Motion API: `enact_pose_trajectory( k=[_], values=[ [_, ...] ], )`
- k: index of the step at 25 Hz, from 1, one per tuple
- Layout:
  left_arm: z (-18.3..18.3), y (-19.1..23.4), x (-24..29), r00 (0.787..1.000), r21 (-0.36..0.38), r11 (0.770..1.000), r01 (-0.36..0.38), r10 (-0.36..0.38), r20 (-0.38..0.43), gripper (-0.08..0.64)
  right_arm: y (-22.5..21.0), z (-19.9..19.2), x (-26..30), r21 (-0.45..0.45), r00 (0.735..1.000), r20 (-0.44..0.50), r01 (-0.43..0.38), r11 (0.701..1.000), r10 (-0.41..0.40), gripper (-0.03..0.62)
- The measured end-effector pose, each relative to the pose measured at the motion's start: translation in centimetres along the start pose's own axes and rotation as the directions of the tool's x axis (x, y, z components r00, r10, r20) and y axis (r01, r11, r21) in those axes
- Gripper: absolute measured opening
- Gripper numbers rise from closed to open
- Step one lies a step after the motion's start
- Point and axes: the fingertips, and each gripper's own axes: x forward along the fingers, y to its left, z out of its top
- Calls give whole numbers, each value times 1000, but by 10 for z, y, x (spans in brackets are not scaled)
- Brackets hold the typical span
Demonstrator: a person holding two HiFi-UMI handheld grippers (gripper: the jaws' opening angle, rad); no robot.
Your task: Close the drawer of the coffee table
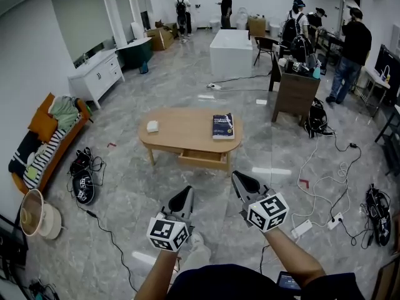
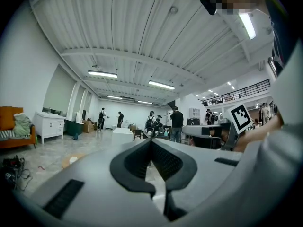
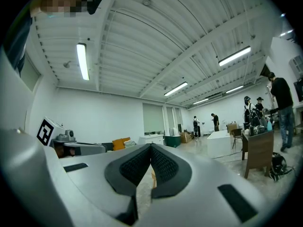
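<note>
A small white object (image 1: 152,127) sits toward the 9 o'clock end of the oval wooden counter (image 1: 184,130), which stands on the floor at 12 o'clock from the person. The left tool (image 1: 185,194) hangs well short of it, jaws pressed together with nothing between them. The drawer (image 1: 203,159) sticks partway out of the counter's 6 o'clock side, facing the person. It looks like a stiff, light wooden box that should slide on a straight push. Its flat front is the place to press, near the middle so it does not skew. A dark blue book (image 1: 223,125) lies toward the 3 o'clock end of the top. The right tool (image 1: 239,179) is likewise closed tip to tip and empty, near the drawer but apart from it.
</note>
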Motion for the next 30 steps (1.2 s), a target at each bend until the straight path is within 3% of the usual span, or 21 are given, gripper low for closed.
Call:
enact_pose_trajectory(
  k=[14,30],
  values=[
    [-3,64,76,998,28,999,45,-44,-44,2,-54,-13,82,25,998,-26,51,998,-50,12],
    [21,165,137,994,-17,994,105,-105,-42,3,-72,-7,196,44,995,-67,79,996,-76,12]
  ],
)
